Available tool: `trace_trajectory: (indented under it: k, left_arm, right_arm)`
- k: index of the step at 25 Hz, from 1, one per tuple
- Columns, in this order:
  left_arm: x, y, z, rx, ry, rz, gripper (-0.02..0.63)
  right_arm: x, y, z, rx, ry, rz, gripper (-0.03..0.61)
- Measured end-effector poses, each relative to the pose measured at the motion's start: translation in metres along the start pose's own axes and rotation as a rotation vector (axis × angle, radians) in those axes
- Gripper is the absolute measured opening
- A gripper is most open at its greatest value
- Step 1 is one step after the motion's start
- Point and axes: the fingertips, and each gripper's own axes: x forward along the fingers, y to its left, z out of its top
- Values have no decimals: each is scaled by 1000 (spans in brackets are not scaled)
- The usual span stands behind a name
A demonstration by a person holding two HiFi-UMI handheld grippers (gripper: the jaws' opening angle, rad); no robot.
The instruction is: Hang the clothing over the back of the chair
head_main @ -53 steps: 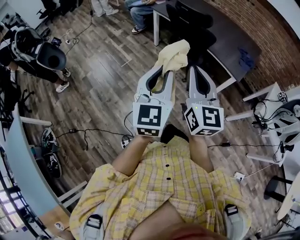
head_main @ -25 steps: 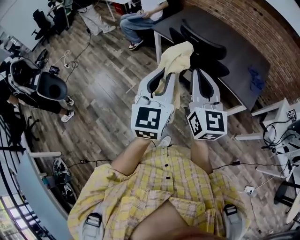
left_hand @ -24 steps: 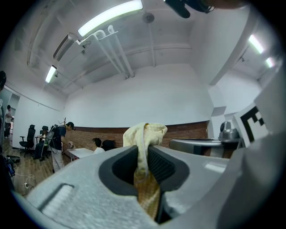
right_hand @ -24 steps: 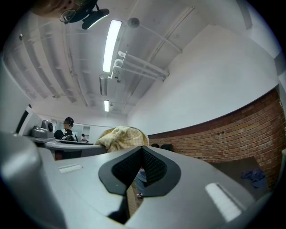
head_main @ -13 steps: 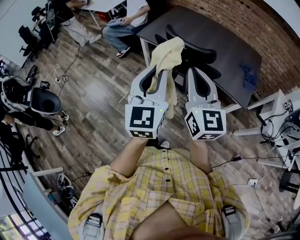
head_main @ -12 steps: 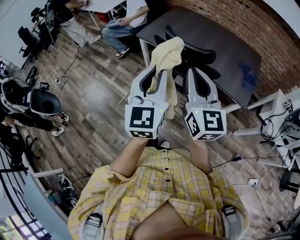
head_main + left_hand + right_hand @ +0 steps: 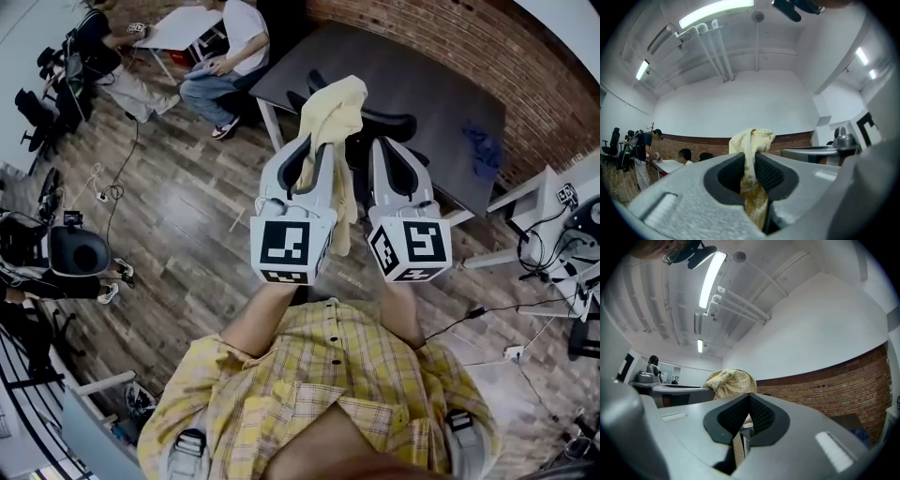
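Observation:
A pale yellow garment (image 7: 337, 108) is bunched up and pinched in my left gripper (image 7: 317, 141), with a tail hanging down between the two grippers. In the left gripper view the garment (image 7: 750, 138) sticks up from the left gripper's (image 7: 751, 157) shut pads. My right gripper (image 7: 389, 141) is held level beside it, and in its own view my right gripper (image 7: 749, 397) has its pads together with no fabric clamped. The garment (image 7: 729, 380) shows off to its left. A black office chair (image 7: 398, 122) stands just beyond and below both tips, at a dark grey table (image 7: 422, 75).
A brick wall (image 7: 487, 37) runs behind the table. People sit at a white table (image 7: 183, 23) at the upper left. A person with a headset (image 7: 75, 253) crouches at the left. Cables lie across the wooden floor (image 7: 178, 206). White desks (image 7: 539, 202) with gear stand at the right.
Both grippers and the garment have moved forward toward the chair and table. The chair now lies right under the gripper tips. The left grip on the garment is unchanged.

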Motion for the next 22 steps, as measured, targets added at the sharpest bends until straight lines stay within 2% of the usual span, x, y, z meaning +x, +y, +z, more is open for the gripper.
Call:
trace_trajectory:
  k: [14, 22]
  left_arm:
    - [79, 43, 26, 9, -67, -176, 66]
    - [124, 72, 29, -4, -70, -258, 66]
  right_arm:
    - [76, -29, 14, -28, -43, -165, -3]
    - [123, -36, 13, -39, -13, -234, -3]
